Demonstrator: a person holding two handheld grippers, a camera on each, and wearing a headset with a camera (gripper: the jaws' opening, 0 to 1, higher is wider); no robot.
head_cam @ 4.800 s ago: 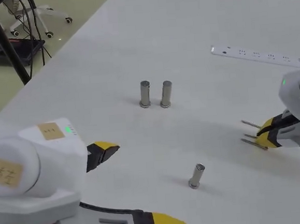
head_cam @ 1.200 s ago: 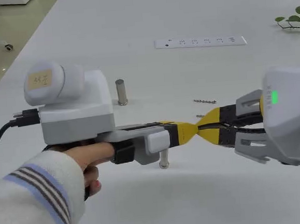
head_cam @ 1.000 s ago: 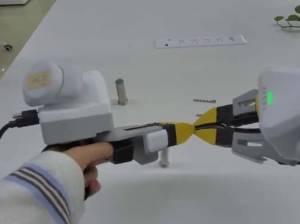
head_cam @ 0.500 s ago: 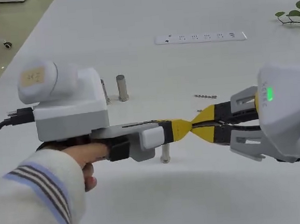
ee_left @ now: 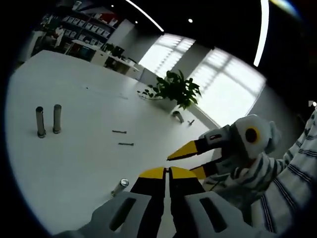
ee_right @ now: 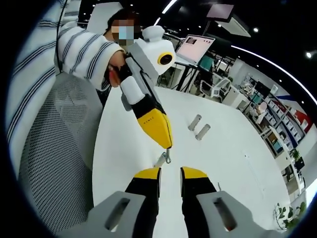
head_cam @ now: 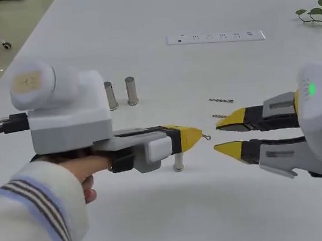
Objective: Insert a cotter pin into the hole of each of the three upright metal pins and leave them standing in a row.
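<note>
Parted from the left tool, which grips a cotter pin, the right tool now gapes.

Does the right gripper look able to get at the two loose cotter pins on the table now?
Probably yes. The right gripper is open and holds nothing. The loose cotter pins lie on the bare table just beyond its tips, with nothing between them.

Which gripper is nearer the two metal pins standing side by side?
Left. The metal pins stand just behind the body of the left gripper; the right gripper is farther right, past the left's tip.
</note>
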